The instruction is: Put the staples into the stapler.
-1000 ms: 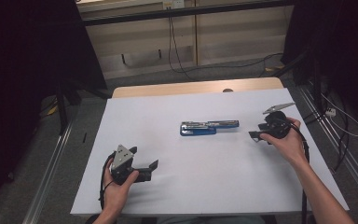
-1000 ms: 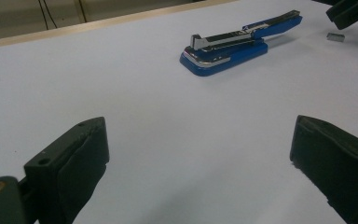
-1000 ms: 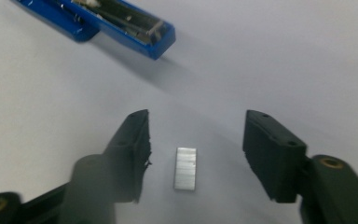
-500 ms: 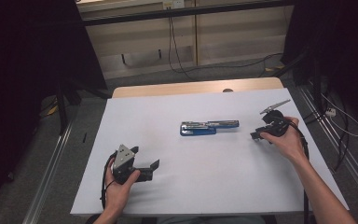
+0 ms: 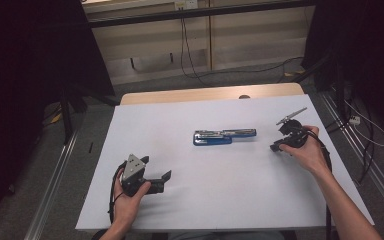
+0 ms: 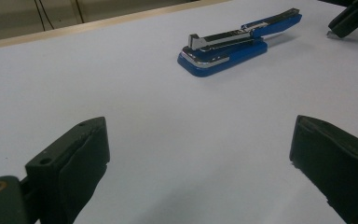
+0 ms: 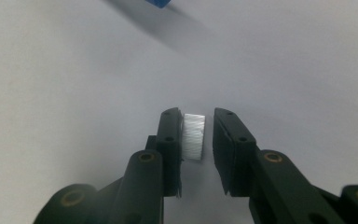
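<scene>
Right gripper (image 7: 198, 135) jaws closing around staple strip (image 7: 194, 136) on table (image 7: 74, 93)

Stapler (image 7: 157, 3) cut off at top edge

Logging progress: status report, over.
Left tongs open, idle. Right tongs have just been closing around staple strip, gap remains. Blue stapler lies open. Nothing blocking.

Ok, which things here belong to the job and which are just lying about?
In the job: staple strip between the right tool's jaws, which have just been closing; opened blue stapler.
Lying about: cables behind the table.
</scene>
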Action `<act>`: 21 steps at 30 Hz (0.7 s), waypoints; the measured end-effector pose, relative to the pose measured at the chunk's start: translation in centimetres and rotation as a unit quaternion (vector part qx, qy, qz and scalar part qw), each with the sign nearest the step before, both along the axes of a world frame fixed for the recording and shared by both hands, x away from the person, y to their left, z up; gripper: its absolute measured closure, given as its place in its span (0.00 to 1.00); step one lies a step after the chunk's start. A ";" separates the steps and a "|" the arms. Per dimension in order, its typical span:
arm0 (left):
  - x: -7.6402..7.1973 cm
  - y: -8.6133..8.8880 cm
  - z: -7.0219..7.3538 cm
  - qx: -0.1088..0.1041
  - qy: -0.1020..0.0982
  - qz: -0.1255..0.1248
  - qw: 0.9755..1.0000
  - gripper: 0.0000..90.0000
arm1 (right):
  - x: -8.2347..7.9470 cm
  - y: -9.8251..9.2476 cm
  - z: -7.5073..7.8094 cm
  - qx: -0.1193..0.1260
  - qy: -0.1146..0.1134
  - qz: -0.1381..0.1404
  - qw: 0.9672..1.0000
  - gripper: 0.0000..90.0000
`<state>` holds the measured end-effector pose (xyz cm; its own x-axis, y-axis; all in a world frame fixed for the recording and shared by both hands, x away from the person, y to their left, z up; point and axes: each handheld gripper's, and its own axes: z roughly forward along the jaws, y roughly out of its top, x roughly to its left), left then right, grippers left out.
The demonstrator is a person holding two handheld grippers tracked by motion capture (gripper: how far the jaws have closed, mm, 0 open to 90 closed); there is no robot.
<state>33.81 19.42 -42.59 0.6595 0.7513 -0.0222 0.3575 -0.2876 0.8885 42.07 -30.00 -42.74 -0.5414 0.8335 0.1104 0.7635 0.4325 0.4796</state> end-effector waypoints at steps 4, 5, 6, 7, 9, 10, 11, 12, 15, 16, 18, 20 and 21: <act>0.0 -0.1 0.0 0.003 0.001 -0.004 1.000 0.05 | -0.1 0.1 -0.2 -0.008 0.005 0.001 1.000 0.81; 0.0 -0.1 0.0 0.003 0.001 -0.005 1.000 0.05 | -0.1 0.2 -0.2 -0.011 0.006 0.003 1.000 0.81; 0.0 -0.1 0.0 0.003 0.000 -0.005 1.000 0.05 | -0.1 0.4 -0.1 -0.020 0.004 0.006 1.000 0.82; 0.0 -0.1 0.0 0.003 0.000 -0.005 1.000 0.05 | -0.1 0.4 -0.1 -0.020 0.004 0.006 1.000 0.82; 0.0 -0.1 0.0 0.000 0.002 -0.003 1.000 0.05 | -0.1 0.6 -0.1 -0.030 0.002 0.012 0.999 0.84; 0.0 -0.1 0.0 0.000 0.002 -0.003 1.000 0.05 | -0.1 0.6 -0.1 -0.030 0.002 0.012 0.999 0.84; 0.0 -0.1 0.0 -0.001 0.003 -0.003 1.000 0.05 | -0.1 0.6 -0.1 -0.031 0.003 0.010 0.999 0.84; 0.0 -0.1 0.0 -0.002 0.004 -0.004 1.000 0.05 | -0.1 0.7 -0.1 -0.032 0.003 0.011 0.999 0.85; 0.0 -0.2 0.0 0.001 0.003 -0.009 1.000 0.05 | -0.1 0.7 -0.2 -0.028 0.002 0.012 1.000 0.87; 0.0 -0.3 0.0 0.000 0.003 -0.010 1.000 0.05 | -0.1 0.7 -0.2 -0.029 0.002 0.012 1.000 0.88; 0.0 -0.2 0.0 0.000 0.003 -0.008 1.000 0.05 | -0.2 0.7 -0.2 -0.031 0.000 0.013 0.999 0.88; 0.0 -0.2 0.0 -0.003 0.004 -0.006 1.000 0.05 | -0.2 0.8 -0.1 -0.037 -0.002 0.017 0.999 0.88; 0.0 -0.1 0.0 -0.002 0.003 -0.006 1.000 0.05 | -0.2 0.8 -0.1 -0.036 -0.002 0.017 0.999 0.88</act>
